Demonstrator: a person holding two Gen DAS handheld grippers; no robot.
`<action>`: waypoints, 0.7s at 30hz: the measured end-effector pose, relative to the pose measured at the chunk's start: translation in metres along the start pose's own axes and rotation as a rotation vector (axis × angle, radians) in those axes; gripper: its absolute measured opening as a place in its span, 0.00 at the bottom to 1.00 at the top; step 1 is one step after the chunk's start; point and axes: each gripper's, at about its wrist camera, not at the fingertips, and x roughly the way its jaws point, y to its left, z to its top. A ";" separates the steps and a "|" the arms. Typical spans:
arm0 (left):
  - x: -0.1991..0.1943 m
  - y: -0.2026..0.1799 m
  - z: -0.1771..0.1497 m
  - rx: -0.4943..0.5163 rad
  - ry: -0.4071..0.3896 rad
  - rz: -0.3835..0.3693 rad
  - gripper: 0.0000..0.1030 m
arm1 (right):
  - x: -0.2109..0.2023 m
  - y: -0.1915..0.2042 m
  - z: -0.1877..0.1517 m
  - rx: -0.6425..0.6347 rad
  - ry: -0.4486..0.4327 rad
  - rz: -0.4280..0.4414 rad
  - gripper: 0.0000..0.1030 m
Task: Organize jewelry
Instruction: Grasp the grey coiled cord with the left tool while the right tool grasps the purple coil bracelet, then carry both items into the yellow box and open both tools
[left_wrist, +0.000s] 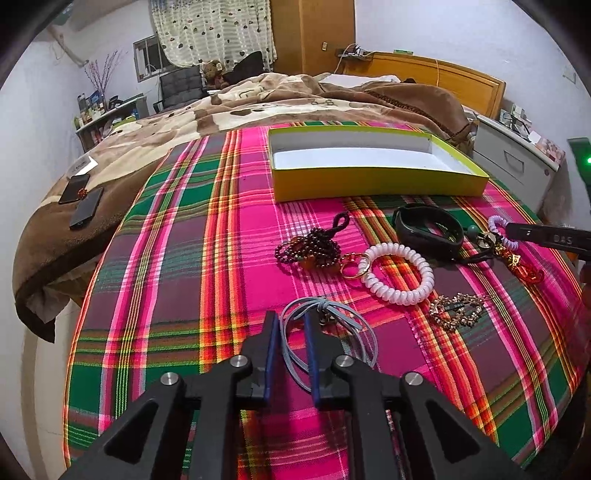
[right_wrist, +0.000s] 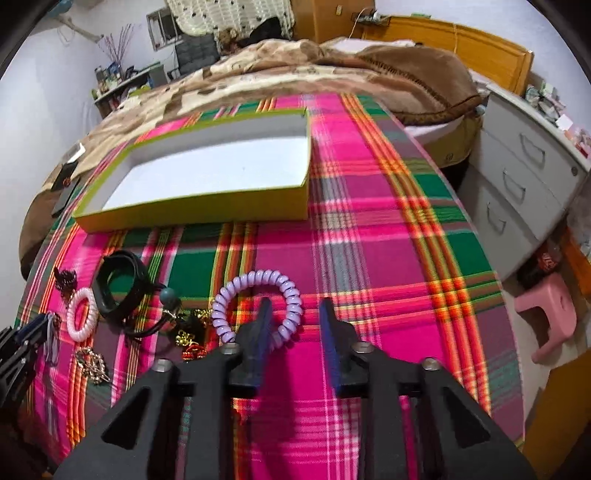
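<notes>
Left wrist view: my left gripper (left_wrist: 291, 325) sits low over the plaid cloth (left_wrist: 177, 258). Its jaws are narrowed around a strand of the grey cord hair tie (left_wrist: 332, 314), but a gap shows on both sides, so the pads are not pressing it.

This view alone gives the full spread of pieces: dark bead bracelet (left_wrist: 308, 249), white spiral bracelet (left_wrist: 400, 273), black band (left_wrist: 430, 230), rhinestone piece (left_wrist: 456, 310), red-and-gold charm (left_wrist: 526, 267). All lie on the cloth, near side of the yellow-green box (left_wrist: 376, 181), none inside it. The right gripper appears only as a dark bar at the right edge.

Right wrist view: my right gripper (right_wrist: 295, 314) is partly open. Its left finger (right_wrist: 263, 325) lies inside the loop of the lilac spiral bracelet (right_wrist: 258, 299), with the coil's right arc between the two fingers; whether either pad touches it I cannot tell. The lilac loop is mostly hidden in the left view.

Only here: white drawer unit (right_wrist: 517, 184) and pink stool (right_wrist: 550, 317) to the right of the bed.
</notes>
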 end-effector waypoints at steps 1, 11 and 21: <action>0.000 -0.001 0.000 0.004 0.000 -0.002 0.09 | 0.001 0.001 0.001 -0.010 0.001 -0.009 0.15; -0.008 0.004 0.003 -0.019 -0.015 -0.082 0.02 | -0.015 0.002 -0.002 -0.012 -0.053 -0.007 0.09; -0.030 -0.004 0.041 0.003 -0.094 -0.165 0.02 | -0.046 0.009 0.020 -0.009 -0.142 0.046 0.09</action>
